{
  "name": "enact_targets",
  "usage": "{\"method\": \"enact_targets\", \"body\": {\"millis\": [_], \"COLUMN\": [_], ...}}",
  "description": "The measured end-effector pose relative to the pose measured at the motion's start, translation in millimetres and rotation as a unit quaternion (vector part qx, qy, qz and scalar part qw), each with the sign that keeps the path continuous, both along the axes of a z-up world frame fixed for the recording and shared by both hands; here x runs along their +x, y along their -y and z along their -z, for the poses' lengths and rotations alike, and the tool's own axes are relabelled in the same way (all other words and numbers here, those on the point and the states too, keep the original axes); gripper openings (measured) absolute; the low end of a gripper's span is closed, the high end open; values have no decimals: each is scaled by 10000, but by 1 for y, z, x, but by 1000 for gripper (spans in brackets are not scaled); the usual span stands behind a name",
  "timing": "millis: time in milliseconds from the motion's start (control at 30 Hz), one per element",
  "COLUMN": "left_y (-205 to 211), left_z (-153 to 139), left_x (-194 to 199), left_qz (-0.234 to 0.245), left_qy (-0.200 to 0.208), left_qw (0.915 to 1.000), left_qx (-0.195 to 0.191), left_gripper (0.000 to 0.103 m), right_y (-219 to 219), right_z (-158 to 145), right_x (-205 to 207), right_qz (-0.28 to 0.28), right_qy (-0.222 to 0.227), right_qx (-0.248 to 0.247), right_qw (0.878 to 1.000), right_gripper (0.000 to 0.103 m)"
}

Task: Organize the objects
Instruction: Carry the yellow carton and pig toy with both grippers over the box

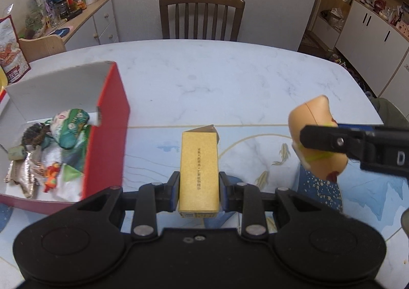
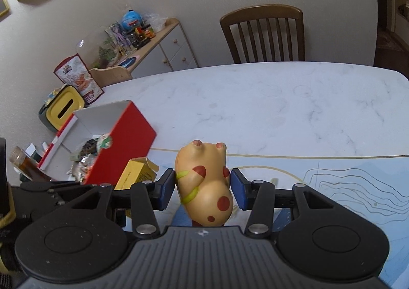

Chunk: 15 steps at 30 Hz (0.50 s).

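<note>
Left wrist view shows the left tongs (image 1: 199,188) clamped on a yellow carton (image 1: 199,169) just right of the red box (image 1: 112,135)'s wall, the right tongs (image 2: 203,189) gripping a spotted tan toy (image 2: 207,186), wide bare desk (image 1: 217,79) beyond.

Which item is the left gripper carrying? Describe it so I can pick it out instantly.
Start at the red box on the marble table; just to its right, the left gripper clamps a tall yellow carton. Unlike the rounded spotted toy nearby, it is rectangular with a column of printed text.
</note>
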<state>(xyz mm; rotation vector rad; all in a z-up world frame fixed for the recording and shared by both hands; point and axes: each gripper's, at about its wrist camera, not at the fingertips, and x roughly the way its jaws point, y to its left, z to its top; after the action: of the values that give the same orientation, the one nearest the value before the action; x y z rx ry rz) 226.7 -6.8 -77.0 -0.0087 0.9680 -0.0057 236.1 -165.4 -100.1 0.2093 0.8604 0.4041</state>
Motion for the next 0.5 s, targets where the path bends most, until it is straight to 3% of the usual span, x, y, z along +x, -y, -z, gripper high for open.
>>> {"method": "enact_targets", "body": {"millis": [500], "left_y": [-68], "left_z": [-38], "left_x": [-8], "left_qz": [136], "left_qy": [236], "left_qw": [9994], "left_qx": [-221], "left_gripper": [28], "right_y": [-72], "right_z": [-35], "right_x": [-17], "right_qz": [-53], "right_qy": [190], "right_qx": [106], "right_qw": [9997], "right_gripper": [47]}}
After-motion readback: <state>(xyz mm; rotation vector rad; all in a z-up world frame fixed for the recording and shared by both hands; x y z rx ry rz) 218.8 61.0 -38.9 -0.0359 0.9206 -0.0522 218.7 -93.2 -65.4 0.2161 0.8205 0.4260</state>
